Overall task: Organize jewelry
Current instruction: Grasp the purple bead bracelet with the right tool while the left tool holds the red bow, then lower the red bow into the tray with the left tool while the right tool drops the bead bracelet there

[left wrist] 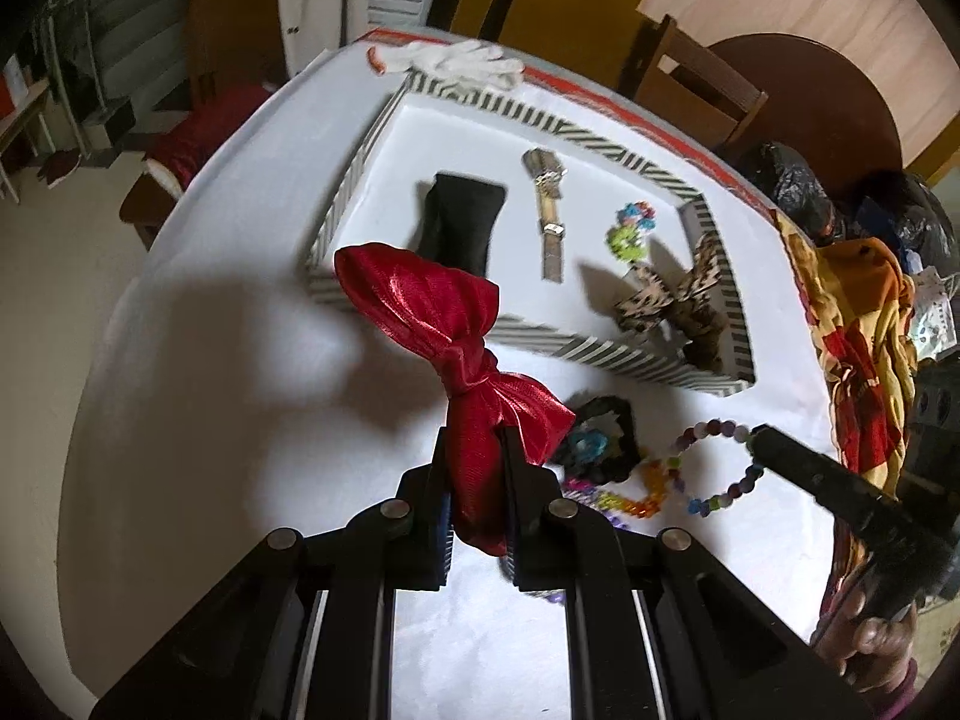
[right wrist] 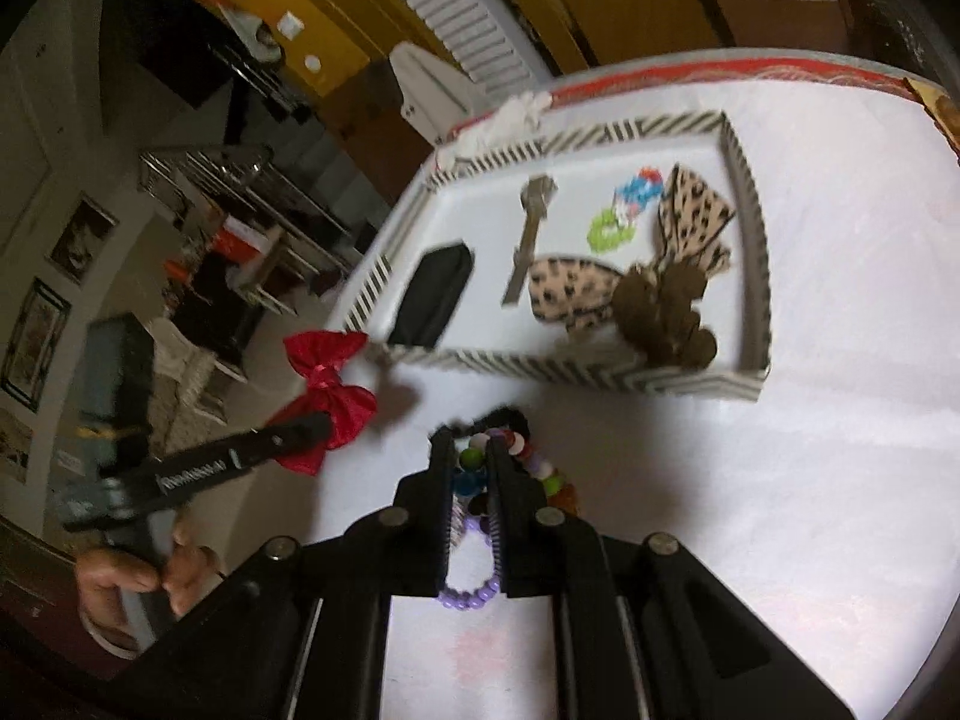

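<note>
My left gripper (left wrist: 475,438) is shut on a red satin bow (left wrist: 438,324) and holds it above the white table, near the striped tray's front left corner; the bow also shows in the right wrist view (right wrist: 329,384). The striped tray (left wrist: 360,162) holds a black pouch (left wrist: 459,219), a watch (left wrist: 549,216), colourful bead rings (left wrist: 630,228) and a leopard bow (left wrist: 672,294). My right gripper (right wrist: 470,441) is shut on a beaded bracelet (right wrist: 474,480) over a pile of beads and a black scrunchie (left wrist: 606,438). It also shows in the left wrist view (left wrist: 757,437).
A white glove (left wrist: 474,60) lies behind the tray at the table's far edge. A yellow and red cloth (left wrist: 852,324) lies at the table's right side. A wooden chair (left wrist: 696,84) stands beyond the table.
</note>
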A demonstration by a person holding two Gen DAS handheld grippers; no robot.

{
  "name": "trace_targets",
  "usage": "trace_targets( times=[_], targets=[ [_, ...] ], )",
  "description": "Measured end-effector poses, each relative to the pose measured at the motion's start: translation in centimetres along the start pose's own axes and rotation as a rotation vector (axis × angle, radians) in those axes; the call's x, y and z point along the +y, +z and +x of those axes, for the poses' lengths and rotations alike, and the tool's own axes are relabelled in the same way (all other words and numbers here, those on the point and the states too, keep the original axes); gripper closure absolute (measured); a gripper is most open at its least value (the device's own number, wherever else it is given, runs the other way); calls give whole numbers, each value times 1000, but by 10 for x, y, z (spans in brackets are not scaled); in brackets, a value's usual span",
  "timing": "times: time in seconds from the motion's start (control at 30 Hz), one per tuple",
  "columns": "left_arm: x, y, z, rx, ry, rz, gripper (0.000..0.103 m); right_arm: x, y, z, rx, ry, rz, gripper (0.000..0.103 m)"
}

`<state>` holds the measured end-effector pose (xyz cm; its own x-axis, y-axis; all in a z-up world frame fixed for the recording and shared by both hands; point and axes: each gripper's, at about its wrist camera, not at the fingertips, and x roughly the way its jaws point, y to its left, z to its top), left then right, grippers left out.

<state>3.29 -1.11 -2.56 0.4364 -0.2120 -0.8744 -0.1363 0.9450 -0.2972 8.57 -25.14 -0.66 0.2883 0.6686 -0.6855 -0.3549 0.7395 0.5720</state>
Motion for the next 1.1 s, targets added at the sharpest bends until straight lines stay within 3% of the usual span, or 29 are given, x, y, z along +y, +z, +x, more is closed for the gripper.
trace_targets(
  times=[0.43,0.87,1.1],
  targets=[
    [-15,54,2,-36,1,69,77,9,64,-16,-107,-4,-21,92],
    [1,136,53,14,-11,47,77,-22,138,50,-88,-67,44,92],
    [2,167,90,39,-8,61,77,-49,159,88,-60,-110,106,92]
  ],
)
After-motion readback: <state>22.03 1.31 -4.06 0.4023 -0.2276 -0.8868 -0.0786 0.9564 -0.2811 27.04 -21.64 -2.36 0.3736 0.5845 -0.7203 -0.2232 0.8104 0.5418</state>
